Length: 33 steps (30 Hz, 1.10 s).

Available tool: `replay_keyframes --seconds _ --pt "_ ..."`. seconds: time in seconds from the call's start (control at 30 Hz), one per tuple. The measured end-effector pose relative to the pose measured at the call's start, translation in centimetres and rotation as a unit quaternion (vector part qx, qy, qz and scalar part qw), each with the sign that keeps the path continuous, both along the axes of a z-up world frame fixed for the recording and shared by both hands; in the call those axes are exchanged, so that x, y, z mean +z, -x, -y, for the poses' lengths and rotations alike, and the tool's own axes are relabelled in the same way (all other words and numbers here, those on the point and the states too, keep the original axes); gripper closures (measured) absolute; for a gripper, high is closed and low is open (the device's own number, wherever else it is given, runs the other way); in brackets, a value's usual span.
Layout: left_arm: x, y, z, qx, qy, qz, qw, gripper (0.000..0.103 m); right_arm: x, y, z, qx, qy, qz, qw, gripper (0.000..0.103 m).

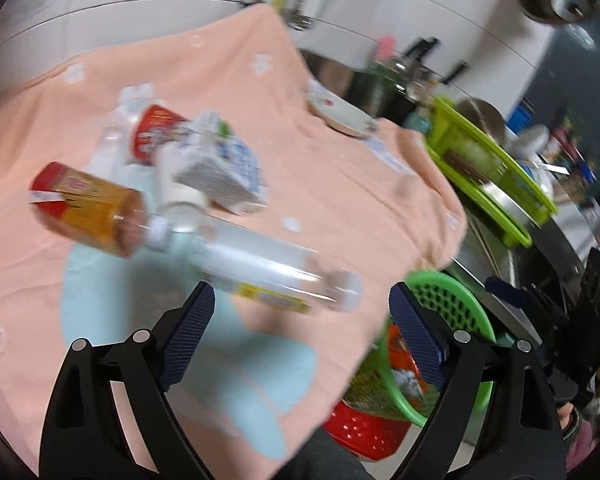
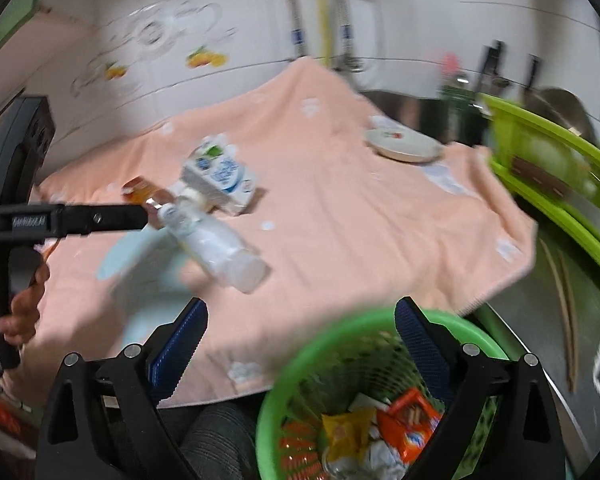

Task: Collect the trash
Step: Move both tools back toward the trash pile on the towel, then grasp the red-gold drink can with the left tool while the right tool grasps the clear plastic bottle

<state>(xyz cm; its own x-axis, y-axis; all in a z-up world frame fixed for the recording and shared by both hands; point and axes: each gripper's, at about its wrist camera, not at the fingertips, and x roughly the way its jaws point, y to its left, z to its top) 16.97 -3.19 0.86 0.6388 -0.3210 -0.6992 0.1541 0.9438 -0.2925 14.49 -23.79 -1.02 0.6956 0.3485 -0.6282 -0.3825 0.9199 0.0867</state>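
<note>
1. While the green basket (image 2: 300, 344) near right already holds wrappers, both grippers are empty, jaws spread.
2. Left gripper (image 1: 300, 320) hovers near the clear bottle (image 1: 276, 272) on the peach cloth (image 1: 340, 184).
3. Next, probably: close on it, carry it right to the basket; right gripper (image 2: 300, 336) waits above it.

We see a clear bottle (image 1: 276, 276) lying flat just past our left gripper (image 1: 302, 320), other trash behind it.

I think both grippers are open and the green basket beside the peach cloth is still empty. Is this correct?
Not quite. The green basket is not empty: the right wrist view shows wrappers inside it. The rest holds: left gripper and right gripper are open, and the basket sits beside the peach cloth.
</note>
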Motion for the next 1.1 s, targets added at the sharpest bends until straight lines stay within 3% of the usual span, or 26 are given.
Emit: replay_keyframes --seconds 0.33,0.63,0.87,1.1 --pt "0.9 -3.5 -7.2 0.117 -0.012 -0.010 0.9930 0.012 -0.9 -6.2 -7.7 0.133 0.032 -0.031 0.990 0.012" --pt "-0.8 -7.6 -12.7 0.219 0.022 -0.068 0.9731 0.012 -3.3 -10.7 -12.5 0.199 0.044 -0.057 0.977 0.012" --pt "-3.1 -10.9 -15.0 0.302 0.027 -0.121 0.9453 0.012 -5.0 -12.8 -13.8 0.219 0.042 -0.076 0.972 0.012" --pt "-5.1 -12.4 -16.0 0.353 0.053 -0.159 0.9204 0.012 -6.3 -13.5 -14.7 0.243 0.054 -0.086 0.965 0.012"
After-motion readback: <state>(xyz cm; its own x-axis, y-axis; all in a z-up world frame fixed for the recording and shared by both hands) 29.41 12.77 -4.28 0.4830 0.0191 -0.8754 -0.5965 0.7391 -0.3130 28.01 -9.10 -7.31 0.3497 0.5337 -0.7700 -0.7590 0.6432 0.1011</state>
